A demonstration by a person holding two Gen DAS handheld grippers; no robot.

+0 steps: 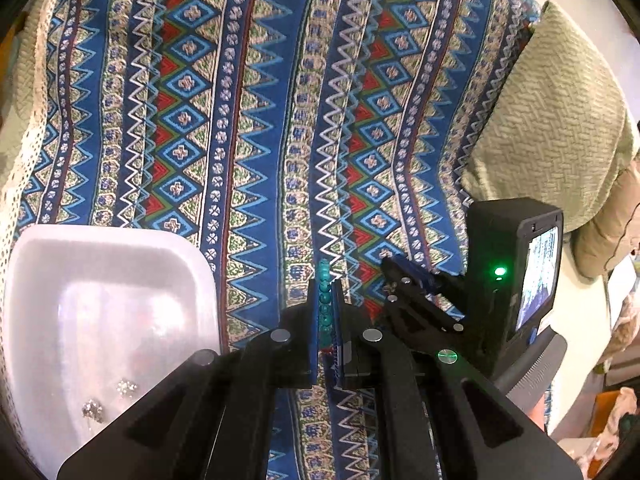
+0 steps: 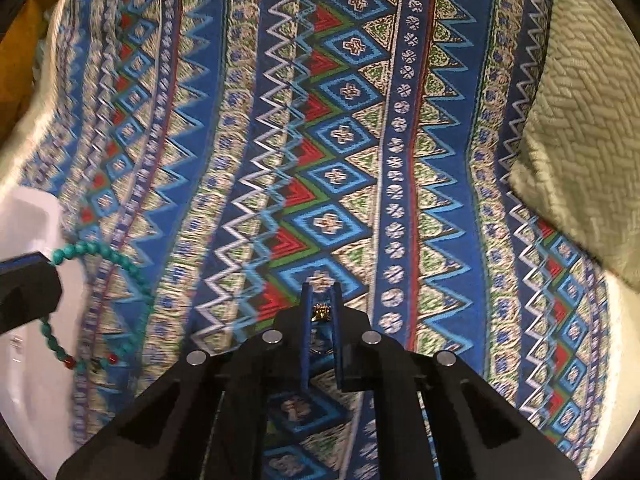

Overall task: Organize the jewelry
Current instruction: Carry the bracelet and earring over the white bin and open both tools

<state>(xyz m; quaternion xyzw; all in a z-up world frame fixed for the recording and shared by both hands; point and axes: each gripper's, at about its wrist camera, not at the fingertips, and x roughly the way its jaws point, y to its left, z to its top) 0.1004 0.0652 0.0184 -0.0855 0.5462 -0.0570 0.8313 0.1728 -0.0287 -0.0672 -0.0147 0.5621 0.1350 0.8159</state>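
Note:
My left gripper (image 1: pixel 325 292) is shut on a turquoise bead bracelet (image 1: pixel 325 300), held above the patterned cloth just right of the white plastic box (image 1: pixel 120 248). Two sparkly earrings (image 1: pixel 127 387) lie in the box. In the right wrist view the bracelet (image 2: pixel 100 252) hangs as a loop from the left gripper's finger (image 2: pixel 28 280), beside the box (image 2: pixel 24 216). My right gripper (image 2: pixel 320 300) is shut on a small gold ring (image 2: pixel 320 312), above the cloth. The right gripper also shows in the left wrist view (image 1: pixel 394 276), close to the right of the left one.
A blue, red and green patterned cloth (image 1: pixel 280 120) covers the surface. A beige woven blanket (image 1: pixel 560 120) lies at the right, also in the right wrist view (image 2: pixel 580 120). Clutter sits beyond the table edge at far right (image 1: pixel 616 400).

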